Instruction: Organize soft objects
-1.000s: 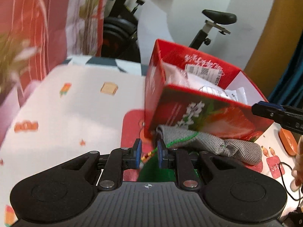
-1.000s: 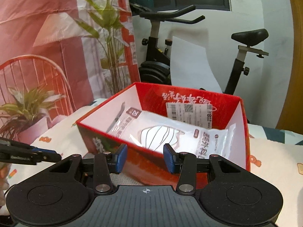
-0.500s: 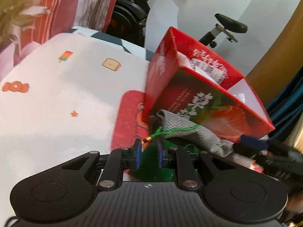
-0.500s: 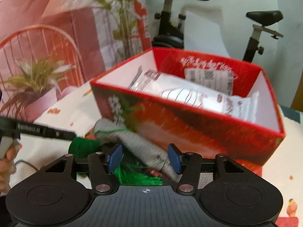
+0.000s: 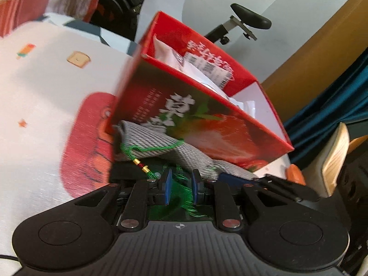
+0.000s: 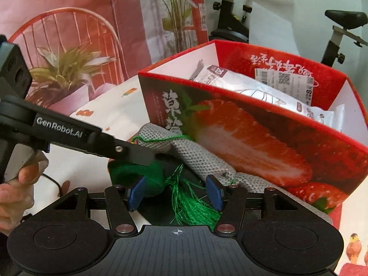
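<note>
Both tools have come down to the soft things lying against the front of the red box. The right tool now sits low over the green tassel, and its jaws are opening; tassel threads lie in the gap between them, but the pads do not press on anything. The left tool stands narrow, with green threads between its pads; whether it actually pinches them I cannot tell for sure, though it looks like a light hold.

The grey knitted cloth lies on the worktop, leaning against the box wall, with a green cord draped over it and the tassel just in front. A white packet is already inside the box.

Compared with a second ago, the right view has dropped from looking into the box to looking at its strawberry-printed front and the cloth at its foot, and its jaws stand wider. The left view has tilted and moved closer, so the box looms larger and slanted.

My reading is that the right tool is getting ready to take the tassel or the cloth, so these soft pieces are not yet put away.
</note>
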`<state>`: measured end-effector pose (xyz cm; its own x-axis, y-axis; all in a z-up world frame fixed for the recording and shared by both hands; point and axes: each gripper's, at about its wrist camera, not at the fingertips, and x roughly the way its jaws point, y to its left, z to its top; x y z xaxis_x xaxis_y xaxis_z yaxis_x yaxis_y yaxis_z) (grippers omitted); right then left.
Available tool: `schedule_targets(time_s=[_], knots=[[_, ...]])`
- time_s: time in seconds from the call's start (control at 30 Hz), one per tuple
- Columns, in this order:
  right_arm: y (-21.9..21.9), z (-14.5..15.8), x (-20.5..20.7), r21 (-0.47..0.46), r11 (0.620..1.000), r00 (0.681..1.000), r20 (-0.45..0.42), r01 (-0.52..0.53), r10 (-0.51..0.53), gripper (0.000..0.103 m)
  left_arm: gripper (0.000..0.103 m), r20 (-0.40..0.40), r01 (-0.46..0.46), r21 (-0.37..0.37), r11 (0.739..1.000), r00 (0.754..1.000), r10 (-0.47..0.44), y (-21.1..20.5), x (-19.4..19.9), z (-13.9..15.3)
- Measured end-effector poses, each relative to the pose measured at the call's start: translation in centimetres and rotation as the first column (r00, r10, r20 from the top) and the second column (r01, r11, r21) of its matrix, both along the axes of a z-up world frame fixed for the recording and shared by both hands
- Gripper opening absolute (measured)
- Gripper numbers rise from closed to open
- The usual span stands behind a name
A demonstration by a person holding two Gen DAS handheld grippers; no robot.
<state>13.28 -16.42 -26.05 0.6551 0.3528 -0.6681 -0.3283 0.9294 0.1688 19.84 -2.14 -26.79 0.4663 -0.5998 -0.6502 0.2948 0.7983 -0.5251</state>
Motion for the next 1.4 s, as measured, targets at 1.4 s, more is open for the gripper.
schedule_targets(time_s=[1.4], knots=[[3.3, -1.7, 0.6, -0.003, 0.992, 0.991, -0.036, -0.127, 0.127, 0.045, 0.03, -0.054, -0.15, -0.056, 0.987, 0.988, 0.147, 4.6, -1.9, -1.6]])
